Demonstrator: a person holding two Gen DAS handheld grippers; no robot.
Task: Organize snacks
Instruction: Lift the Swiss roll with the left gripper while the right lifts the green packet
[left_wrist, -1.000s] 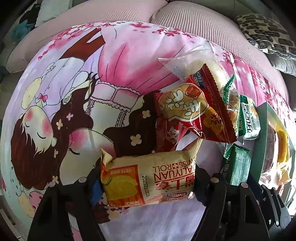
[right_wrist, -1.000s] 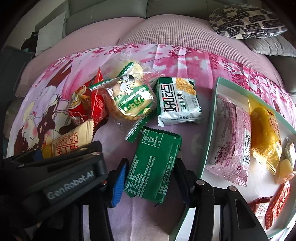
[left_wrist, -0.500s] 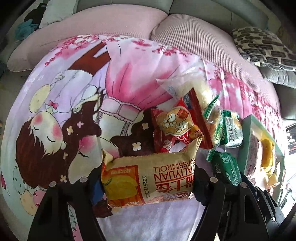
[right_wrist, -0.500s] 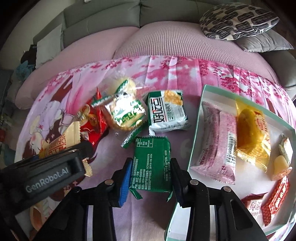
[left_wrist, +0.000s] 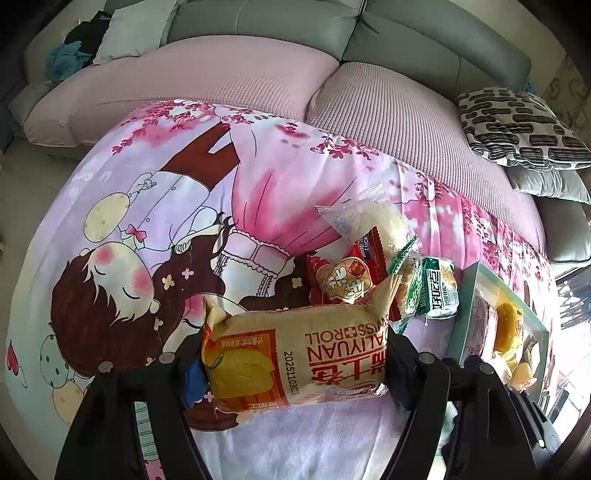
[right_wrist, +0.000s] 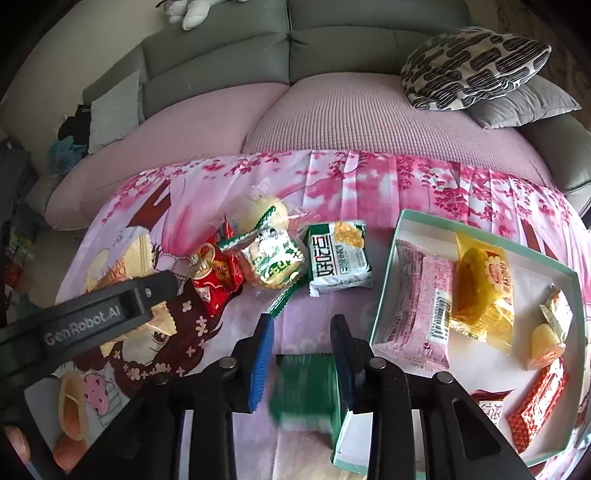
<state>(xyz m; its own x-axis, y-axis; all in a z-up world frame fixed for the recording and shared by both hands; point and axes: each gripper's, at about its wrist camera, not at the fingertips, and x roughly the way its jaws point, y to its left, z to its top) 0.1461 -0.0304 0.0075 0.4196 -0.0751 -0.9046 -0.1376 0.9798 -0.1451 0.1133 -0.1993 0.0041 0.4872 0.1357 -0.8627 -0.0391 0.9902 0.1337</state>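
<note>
Yellow-orange Swiss roll packet (left_wrist: 295, 358) pinched crosswise in the left hand-held gripper (left_wrist: 293, 352), one finger pressing each end, label upside down in the left wrist view, held clear of the cartoon-printed cloth (left_wrist: 166, 221) below.

Green foil packet (right_wrist: 304, 391) caught between the fingers of the right hand-held gripper (right_wrist: 301, 343), sitting behind the fingertips and blurred; jaws drawn in as far as the packet lets them, blue pad on the left, dark pad on the right. Just beside the near left corner of the teal-rimmed box (right_wrist: 384, 280), above the cloth.

Inside the box: pink wrapped packet (right_wrist: 421, 317) along the left wall, yellow cake packet (right_wrist: 484, 291) touching it on the right, pale small sweet (right_wrist: 546, 339) near the right wall, red-and-white bar (right_wrist: 539, 402) at the near right, part of another red wrapper beside it.

Left of the box, loose snacks in a heap on the cloth: white-and-green packet (right_wrist: 338, 258) nearest the box, green-and-white cake packet (right_wrist: 273, 262) overlapping a clear bag of pale bread (right_wrist: 258, 212), red packet (right_wrist: 214, 280) on the far left of the heap.

Behind the cloth, pink-covered sofa seat (right_wrist: 369, 118) with a black-and-white patterned cushion (right_wrist: 469, 66) resting on a grey one.
</note>
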